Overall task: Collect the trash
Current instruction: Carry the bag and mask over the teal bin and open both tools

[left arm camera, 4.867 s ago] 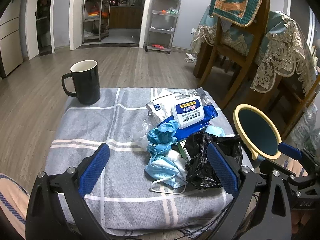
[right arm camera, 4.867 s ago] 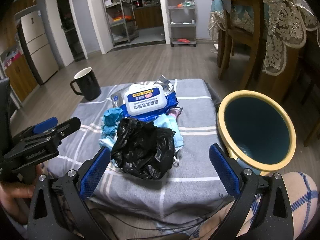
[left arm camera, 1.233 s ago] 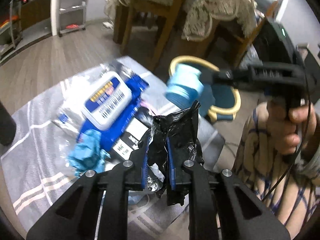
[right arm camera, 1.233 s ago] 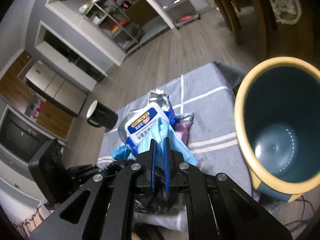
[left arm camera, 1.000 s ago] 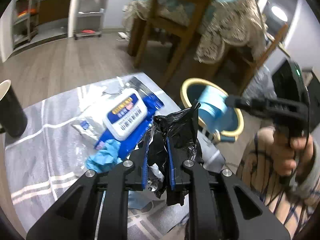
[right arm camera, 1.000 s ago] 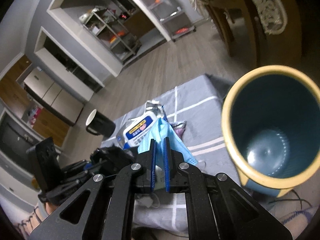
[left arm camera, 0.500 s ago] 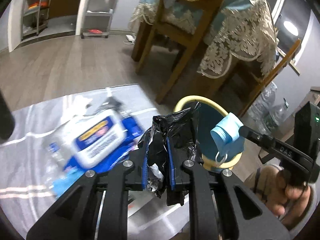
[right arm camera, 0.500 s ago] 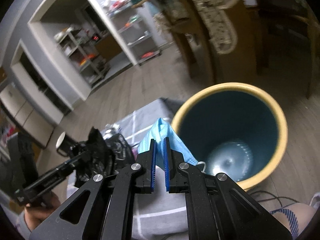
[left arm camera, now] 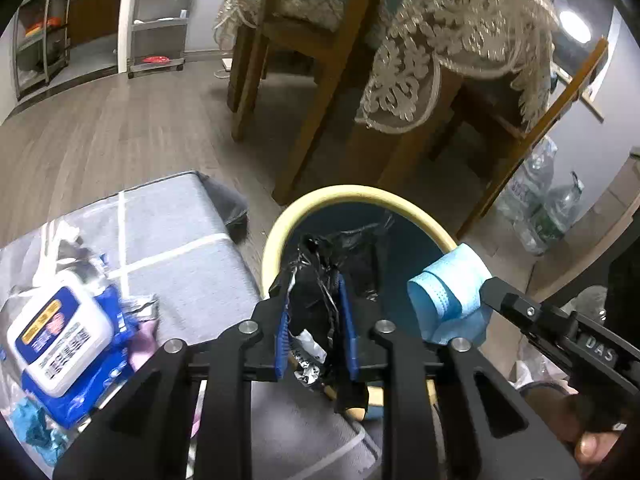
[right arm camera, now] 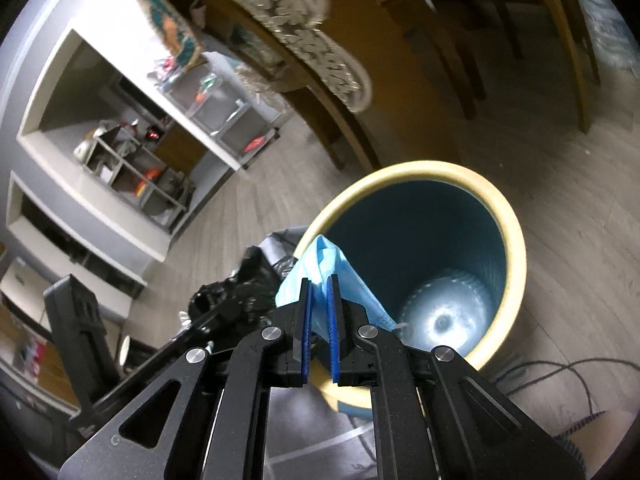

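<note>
Right wrist: mask (right arm camera: 320, 280) pinched between fingers (right arm camera: 305, 320).

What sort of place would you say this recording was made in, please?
Most likely a home dining area: a wooden chair beside a lace tablecloth, wood flooring, and storage shelves behind.

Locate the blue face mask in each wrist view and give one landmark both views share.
Left wrist: the blue face mask sits right of centre, pinched by the right gripper at the bin's rim.
Right wrist: the mask is at centre, between the blue pads.
Shared landmark: the yellow-rimmed bin.
</note>
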`<control>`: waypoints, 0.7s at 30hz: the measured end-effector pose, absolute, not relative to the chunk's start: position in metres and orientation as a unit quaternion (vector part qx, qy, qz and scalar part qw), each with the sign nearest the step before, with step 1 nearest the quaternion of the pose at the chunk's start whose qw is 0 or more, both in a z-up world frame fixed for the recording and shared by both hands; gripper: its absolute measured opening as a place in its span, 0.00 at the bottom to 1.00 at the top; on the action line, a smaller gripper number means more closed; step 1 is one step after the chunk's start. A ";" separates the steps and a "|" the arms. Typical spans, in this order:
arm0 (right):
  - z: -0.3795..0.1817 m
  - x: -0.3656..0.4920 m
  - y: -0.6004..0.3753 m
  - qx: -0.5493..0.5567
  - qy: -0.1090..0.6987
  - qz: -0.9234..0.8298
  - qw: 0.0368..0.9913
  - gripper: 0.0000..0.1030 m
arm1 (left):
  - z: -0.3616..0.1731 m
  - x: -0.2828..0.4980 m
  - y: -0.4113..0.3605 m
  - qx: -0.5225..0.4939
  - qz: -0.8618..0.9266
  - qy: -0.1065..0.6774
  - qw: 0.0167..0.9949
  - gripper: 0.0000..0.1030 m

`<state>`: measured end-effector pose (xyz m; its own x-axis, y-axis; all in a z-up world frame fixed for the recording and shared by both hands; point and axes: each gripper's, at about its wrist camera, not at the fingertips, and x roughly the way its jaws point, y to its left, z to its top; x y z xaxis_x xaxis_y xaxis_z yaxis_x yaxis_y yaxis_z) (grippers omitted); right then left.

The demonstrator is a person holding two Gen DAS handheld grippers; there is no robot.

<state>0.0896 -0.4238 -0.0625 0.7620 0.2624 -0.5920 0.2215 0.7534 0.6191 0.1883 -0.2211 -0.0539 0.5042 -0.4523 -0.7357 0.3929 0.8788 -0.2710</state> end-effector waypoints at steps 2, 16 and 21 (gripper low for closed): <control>-0.067 0.092 -0.428 0.355 0.349 0.007 0.867 0.09 | -0.058 0.190 -0.228 -0.029 -0.245 0.438 0.864 0.33; -0.079 0.100 -0.426 0.358 0.371 -0.009 0.856 0.37 | -0.047 0.172 -0.184 -0.034 -0.239 0.423 0.873 0.63; -0.075 0.104 -0.408 0.333 0.379 0.007 0.864 0.38 | -0.030 0.159 -0.136 -0.026 -0.221 0.408 0.885 0.69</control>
